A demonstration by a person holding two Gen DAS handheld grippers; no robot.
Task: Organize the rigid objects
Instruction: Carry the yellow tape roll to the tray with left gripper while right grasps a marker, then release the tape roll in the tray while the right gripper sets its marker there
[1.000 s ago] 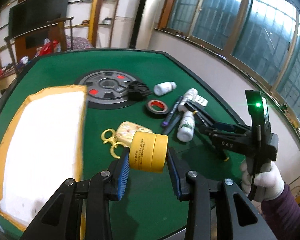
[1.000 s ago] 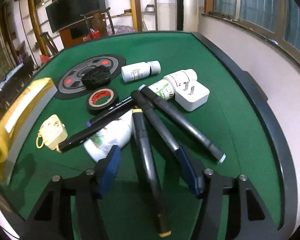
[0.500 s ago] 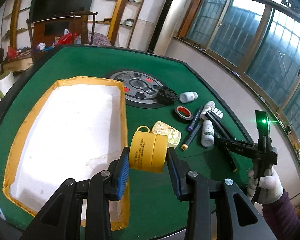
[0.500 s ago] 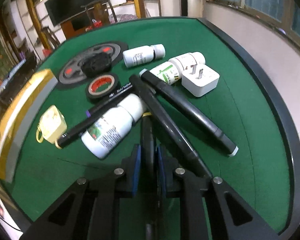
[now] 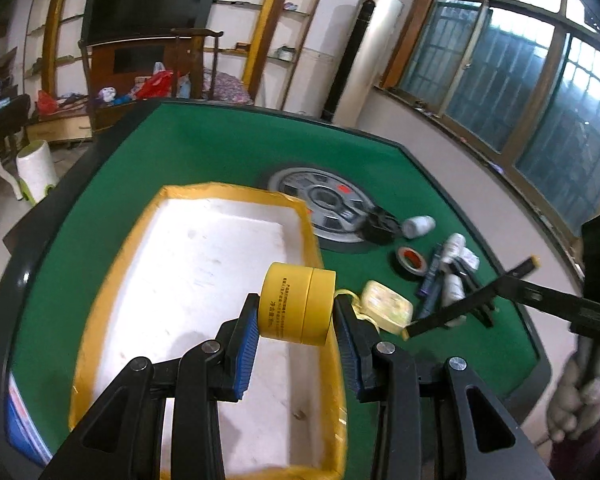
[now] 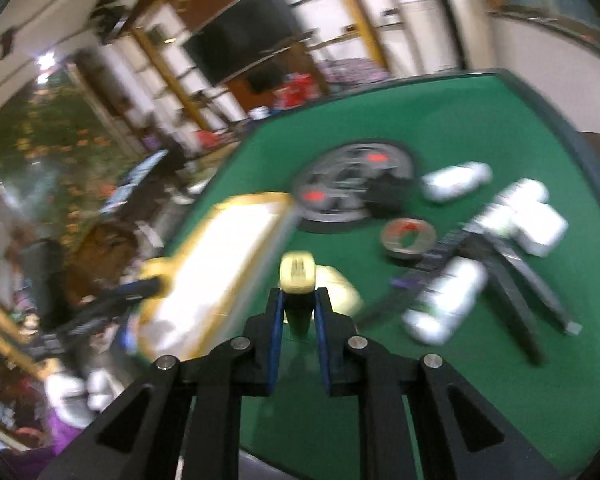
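Left tool (image 5: 296, 322) clamps yellow tape roll (image 5: 298, 304) over tray (image 5: 112, 292); right tool (image 6: 297, 312), apparently clamped on black marker (image 5: 472, 306) at 3 o'clock, risks collision.

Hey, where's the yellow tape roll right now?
In the left wrist view, the yellow tape roll sits centre frame, clamped in the left claw above the near right corner of the yellow-rimmed white tray.
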